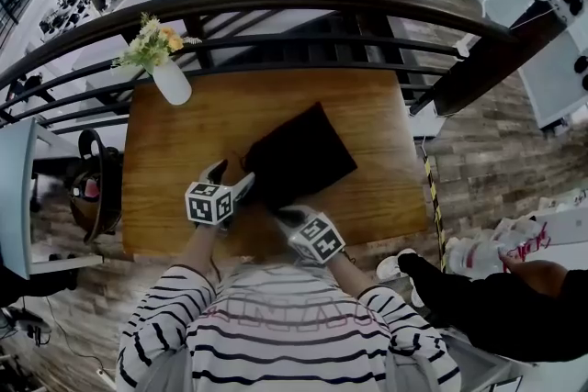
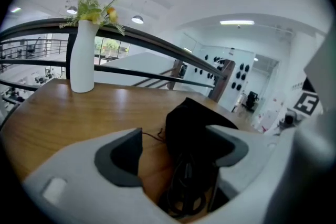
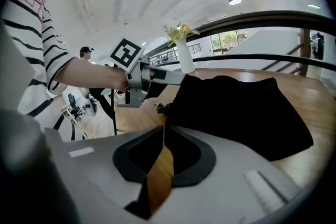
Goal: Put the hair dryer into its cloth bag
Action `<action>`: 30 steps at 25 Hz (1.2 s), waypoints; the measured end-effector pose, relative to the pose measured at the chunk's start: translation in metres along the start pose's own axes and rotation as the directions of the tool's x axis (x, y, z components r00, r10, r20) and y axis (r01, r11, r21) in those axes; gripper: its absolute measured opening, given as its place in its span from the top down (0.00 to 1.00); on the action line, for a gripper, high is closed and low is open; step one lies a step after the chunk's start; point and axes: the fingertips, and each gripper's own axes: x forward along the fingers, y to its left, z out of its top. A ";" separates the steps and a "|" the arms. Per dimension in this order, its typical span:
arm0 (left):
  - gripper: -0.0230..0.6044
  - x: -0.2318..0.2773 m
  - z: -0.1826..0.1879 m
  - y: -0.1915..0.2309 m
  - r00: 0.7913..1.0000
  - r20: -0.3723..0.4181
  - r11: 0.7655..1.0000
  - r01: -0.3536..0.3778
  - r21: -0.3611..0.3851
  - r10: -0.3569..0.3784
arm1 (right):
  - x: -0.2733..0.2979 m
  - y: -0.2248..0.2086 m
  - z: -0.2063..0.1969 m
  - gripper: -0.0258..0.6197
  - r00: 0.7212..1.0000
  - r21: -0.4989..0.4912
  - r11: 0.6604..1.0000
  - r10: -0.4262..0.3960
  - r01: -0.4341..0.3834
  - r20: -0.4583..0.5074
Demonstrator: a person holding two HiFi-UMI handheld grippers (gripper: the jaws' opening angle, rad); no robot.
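On the wooden table lies the black cloth bag, its mouth toward me. In the left gripper view a coil of black cord shows at the bag's mouth; the hair dryer's body is hidden. My left gripper stands open at the bag's near left corner, jaws wide apart, the bag lying against the right jaw. My right gripper sits at the bag's near edge. Its jaws leave only a thin gap through which wood shows, with the bag just beyond the tips.
A white vase with flowers stands at the table's far left corner. A dark curved railing runs behind the table. A person's black sleeve reaches in at the lower right. A dark round object sits left of the table.
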 end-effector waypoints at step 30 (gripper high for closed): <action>0.37 -0.046 0.035 0.020 0.978 0.139 0.988 -0.155 -0.007 0.154 | -0.035 -0.017 0.031 0.96 0.986 0.063 0.994 -0.095 0.087 0.137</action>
